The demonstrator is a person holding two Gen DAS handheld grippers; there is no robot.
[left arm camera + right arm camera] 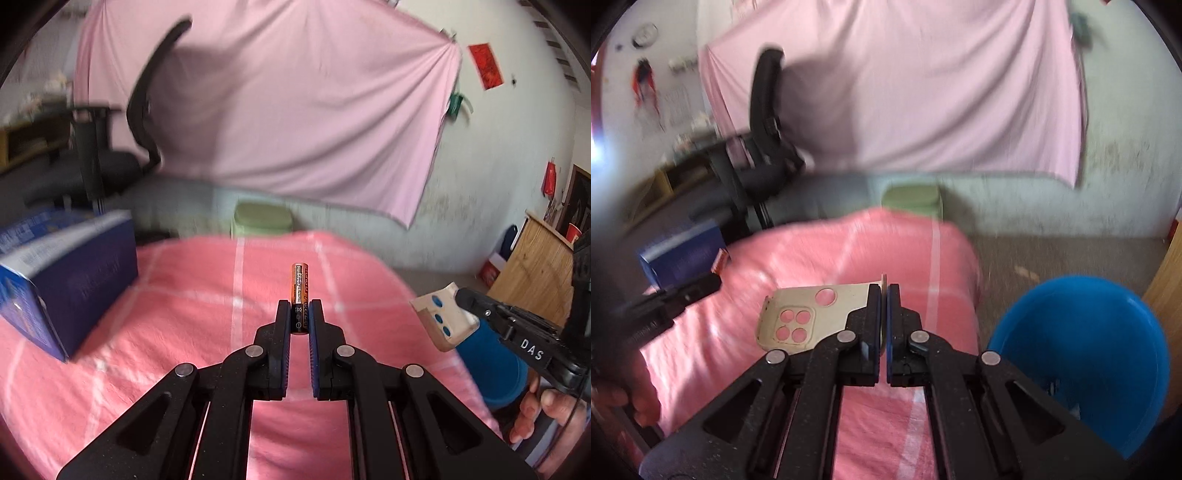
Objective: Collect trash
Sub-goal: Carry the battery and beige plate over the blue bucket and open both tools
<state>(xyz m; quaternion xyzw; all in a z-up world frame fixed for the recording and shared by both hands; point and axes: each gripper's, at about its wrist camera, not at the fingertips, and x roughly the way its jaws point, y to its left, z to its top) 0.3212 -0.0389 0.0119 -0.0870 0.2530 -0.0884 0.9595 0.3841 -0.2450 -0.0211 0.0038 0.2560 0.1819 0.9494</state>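
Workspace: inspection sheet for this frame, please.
Surface: pink checked cloth over the table.
Job's things: battery upright in the left gripper; beige phone case pinched by its edge in the right gripper; blue bin beside the table.
Clutter: blue box on the cloth.
Grippers: both shut on their items.
Cables: nothing seen.
Surroundings: pink sheet on the wall, black office chair, green stool.

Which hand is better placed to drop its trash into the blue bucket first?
Right, probably. The right gripper, shut on the phone case, has the blue bucket just beside it. The left gripper, holding the battery, sits farther over the pink cloth.
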